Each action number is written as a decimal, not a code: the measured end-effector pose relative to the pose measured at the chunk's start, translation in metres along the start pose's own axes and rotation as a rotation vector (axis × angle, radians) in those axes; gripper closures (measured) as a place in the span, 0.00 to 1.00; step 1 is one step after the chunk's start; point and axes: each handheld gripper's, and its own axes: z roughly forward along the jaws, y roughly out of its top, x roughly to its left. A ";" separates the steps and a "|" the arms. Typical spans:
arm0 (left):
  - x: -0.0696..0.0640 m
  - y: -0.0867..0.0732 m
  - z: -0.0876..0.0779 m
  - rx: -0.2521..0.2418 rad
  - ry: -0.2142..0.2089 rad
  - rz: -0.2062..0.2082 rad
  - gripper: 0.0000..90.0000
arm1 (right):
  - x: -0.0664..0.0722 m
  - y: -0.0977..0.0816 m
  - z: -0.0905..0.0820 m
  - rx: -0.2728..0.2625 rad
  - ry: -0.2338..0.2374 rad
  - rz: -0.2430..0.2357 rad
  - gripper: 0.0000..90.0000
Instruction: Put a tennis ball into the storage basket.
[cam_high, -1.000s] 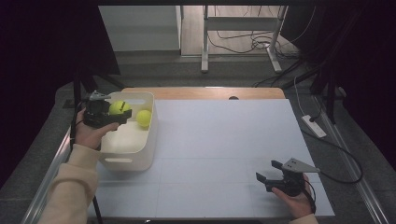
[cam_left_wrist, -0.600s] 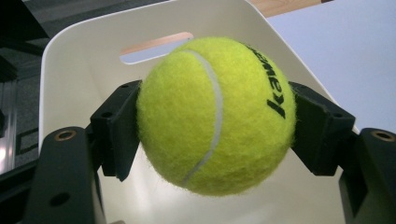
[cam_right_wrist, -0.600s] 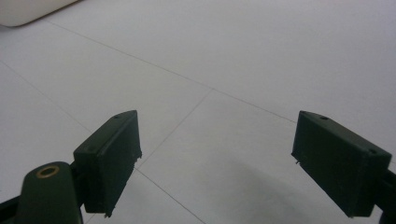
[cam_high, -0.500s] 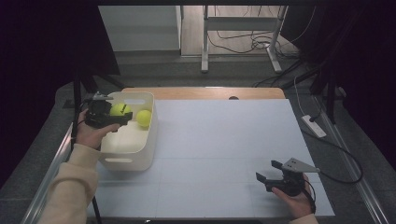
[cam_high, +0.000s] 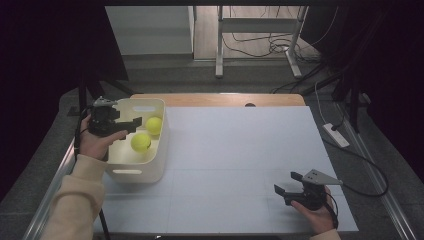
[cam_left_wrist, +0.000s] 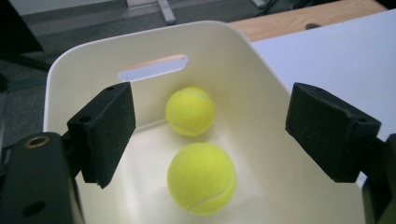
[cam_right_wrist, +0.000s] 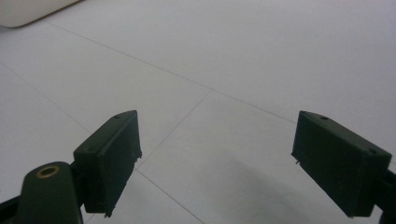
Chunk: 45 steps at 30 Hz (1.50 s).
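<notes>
Two yellow tennis balls (cam_high: 141, 142) (cam_high: 154, 125) lie loose in a white plastic bin (cam_high: 135, 172) at the table's left. My left gripper (cam_high: 129, 125) hovers over the bin's left rim; its jaws have just been opening and now stand apart with nothing between them. In the left gripper view, the near ball (cam_left_wrist: 201, 178) and the far ball (cam_left_wrist: 190, 111) rest on the bin's floor below the left gripper (cam_left_wrist: 208, 100). My right gripper (cam_high: 287, 183) rests open near the table's front right, and in the right gripper view the right gripper (cam_right_wrist: 217, 130) holds nothing.
White sheet (cam_high: 240, 150) covers the table; a wooden strip (cam_high: 225, 99) shows at the far edge. A power strip (cam_high: 336, 135) and cables lie off the right side. A metal stand (cam_high: 220, 45) is beyond the table.
The left gripper's jaws have opened and the ball they held has dropped onto the bin's floor beside the other. Both hands stayed in place.
</notes>
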 end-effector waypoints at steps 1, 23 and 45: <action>-0.001 0.000 -0.001 -0.005 -0.006 0.003 0.18 | 0.000 0.000 0.000 -0.001 0.000 -0.001 0.17; -0.027 -0.015 -0.018 -0.125 -0.159 0.070 0.16 | 0.000 0.000 -0.001 0.001 -0.002 -0.001 0.17; -0.067 -0.038 -0.022 -0.163 -0.262 0.127 0.17 | 0.000 0.000 -0.001 -0.003 -0.003 -0.007 0.17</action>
